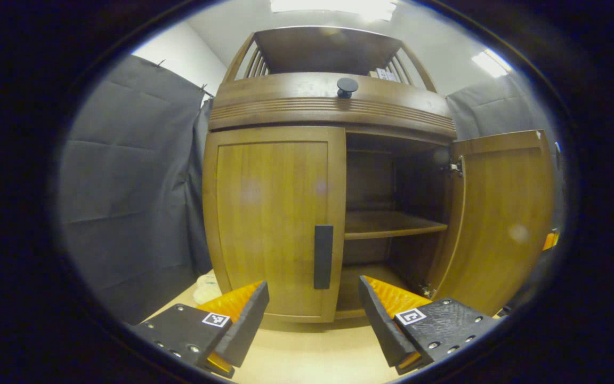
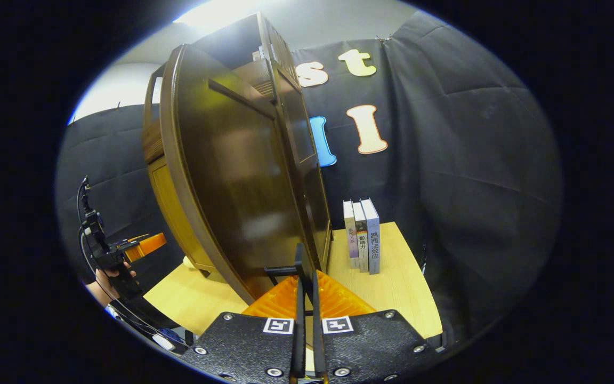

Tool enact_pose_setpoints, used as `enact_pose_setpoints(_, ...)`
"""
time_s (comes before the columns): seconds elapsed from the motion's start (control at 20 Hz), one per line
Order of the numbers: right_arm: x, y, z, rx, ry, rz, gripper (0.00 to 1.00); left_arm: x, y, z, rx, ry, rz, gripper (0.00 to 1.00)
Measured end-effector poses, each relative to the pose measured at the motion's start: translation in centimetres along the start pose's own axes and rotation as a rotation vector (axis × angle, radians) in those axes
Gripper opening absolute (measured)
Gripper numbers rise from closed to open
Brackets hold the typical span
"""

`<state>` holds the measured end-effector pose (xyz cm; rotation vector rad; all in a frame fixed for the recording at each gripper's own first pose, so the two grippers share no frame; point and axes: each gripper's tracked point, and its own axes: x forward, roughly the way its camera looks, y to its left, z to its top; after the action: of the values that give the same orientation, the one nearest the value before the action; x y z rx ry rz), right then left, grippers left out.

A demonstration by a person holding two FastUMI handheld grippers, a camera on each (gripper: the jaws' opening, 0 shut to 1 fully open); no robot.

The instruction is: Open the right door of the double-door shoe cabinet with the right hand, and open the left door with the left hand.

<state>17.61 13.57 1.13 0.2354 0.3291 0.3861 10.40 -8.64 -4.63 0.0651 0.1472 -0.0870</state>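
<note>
- While the left hand-held gripper (image 1: 313, 314) hangs open with its ribbed fingers spread, the smooth wooden left door (image 1: 272, 224) stands shut straight ahead, its flat dark bar handle (image 1: 323, 256) just beyond the gap.
- Ahead and to that gripper's right, the right door (image 1: 501, 218) stands swung wide, baring a plank shelf (image 1: 392, 224).
- Closed on the right door's thin handle (image 2: 299, 264), the right hand-held gripper (image 2: 305, 298) sits against the glossy curved panel.
- Three upright books (image 2: 361, 234) stand on the pale wood-grain desk (image 2: 397, 288), right of it.

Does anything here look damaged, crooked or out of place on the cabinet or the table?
Nothing stands out. The right door is swung open on its hinge, the left door is shut and straight, and the shelf inside is bare and level. Three books stand upright on the table beside the cabinet.
</note>
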Motion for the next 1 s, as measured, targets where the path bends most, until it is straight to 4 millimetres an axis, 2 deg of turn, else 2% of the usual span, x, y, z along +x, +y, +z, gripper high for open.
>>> enact_pose_setpoints(0.1, 0.1, -0.1, -0.1, 0.001, 0.005, -0.001, 0.06, 1.0, -0.4, 0.2, 0.002, -0.001, -0.002, 1.00)
enact_pose_setpoints(0.2, -0.5, -0.4, -0.5, 0.022, 0.030, -0.017, 0.11, 2.4, -0.8, 0.3, 0.005, -0.003, -0.009, 1.00)
enact_pose_setpoints(0.3, -1.0, -0.5, 0.1, 0.055, -0.009, -0.048, 0.39, 3.6, -1.1, 0.0, 0.002, -0.003, -0.026, 1.00)
enact_pose_setpoints(0.35, -0.6, -0.9, 0.1, 0.057, -0.018, -0.073, 0.54, 4.5, -1.0, 0.1, 0.000, -0.001, -0.027, 1.00)
enact_pose_setpoints(0.45, -1.0, -2.1, 0.1, 0.051, -0.035, -0.129, 0.82, 6.2, -0.8, -0.3, -0.013, 0.005, -0.036, 1.00)
enact_pose_setpoints(0.55, -1.7, -2.5, 0.2, 0.058, -0.053, -0.176, 0.95, 8.0, -0.4, -0.7, -0.018, 0.011, -0.036, 1.00)
enact_pose_setpoints(0.85, -3.8, -4.2, -0.6, 0.073, -0.063, -0.303, 0.95, 11.7, -0.4, -1.8, -0.092, 0.034, -0.058, 1.00)
enact_pose_setpoints(0.9, -4.1, -4.3, -0.6, 0.083, -0.065, -0.319, 0.91, 12.1, -0.7, -2.3, -0.107, 0.035, -0.070, 1.00)
enact_pose_setpoints(0.95, -4.4, -4.5, -0.5, 0.087, -0.070, -0.334, 0.95, 12.6, -0.9, -2.5, -0.113, 0.033, -0.083, 1.00)
enact_pose_setpoints(1.0, -4.6, -4.7, -0.5, 0.085, -0.076, -0.350, 0.95, 13.1, -1.1, -2.5, -0.109, 0.030, -0.094, 1.00)
